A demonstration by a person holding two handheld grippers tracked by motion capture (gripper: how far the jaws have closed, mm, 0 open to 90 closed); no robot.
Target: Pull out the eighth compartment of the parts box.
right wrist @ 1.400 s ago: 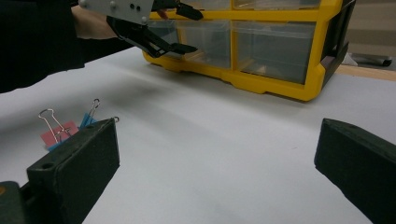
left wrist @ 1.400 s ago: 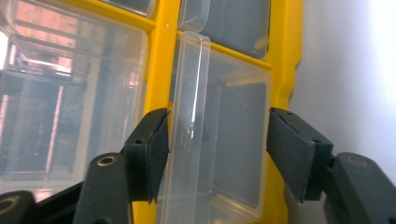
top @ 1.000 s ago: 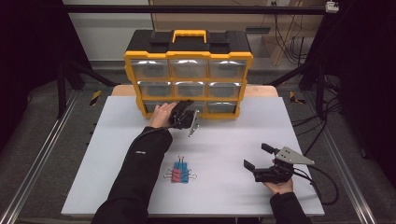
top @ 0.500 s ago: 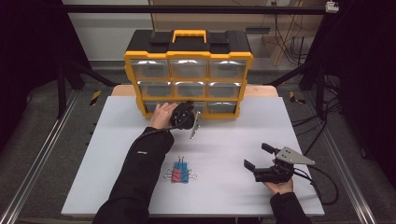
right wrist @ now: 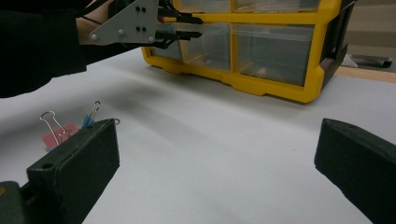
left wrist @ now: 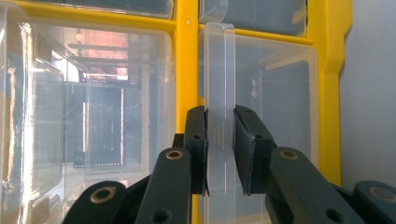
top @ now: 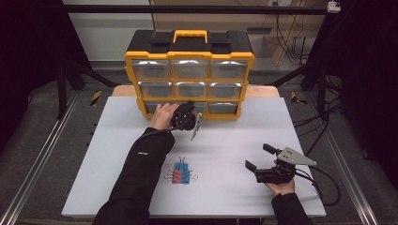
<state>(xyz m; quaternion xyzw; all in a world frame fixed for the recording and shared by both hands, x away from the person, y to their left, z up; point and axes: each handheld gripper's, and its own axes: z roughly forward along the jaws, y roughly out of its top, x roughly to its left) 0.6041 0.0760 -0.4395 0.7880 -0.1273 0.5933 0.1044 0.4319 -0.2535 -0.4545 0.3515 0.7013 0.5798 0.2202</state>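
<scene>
Nearest, the right gripper (top: 262, 164) rests on the white table (top: 234, 140), jaws wide and empty. Binder clips (top: 180, 176) lie left of it. Farther off, the left gripper (left wrist: 219, 135), jaws just closed, pinches the clear drawer handle (left wrist: 219, 84) of the yellow organizer's (top: 189, 56) bottom middle drawer; drawer contents unclear.

The organizer (top: 189, 56) has a glossy yellow plastic frame and clear, shiny plastic drawers (left wrist: 261, 116); the left claw (left wrist: 219, 140) has matt black pads; the binder clips (top: 181, 175) have bright wire handles; the tabletop (top: 234, 145) is smooth, matt pale grey
</scene>
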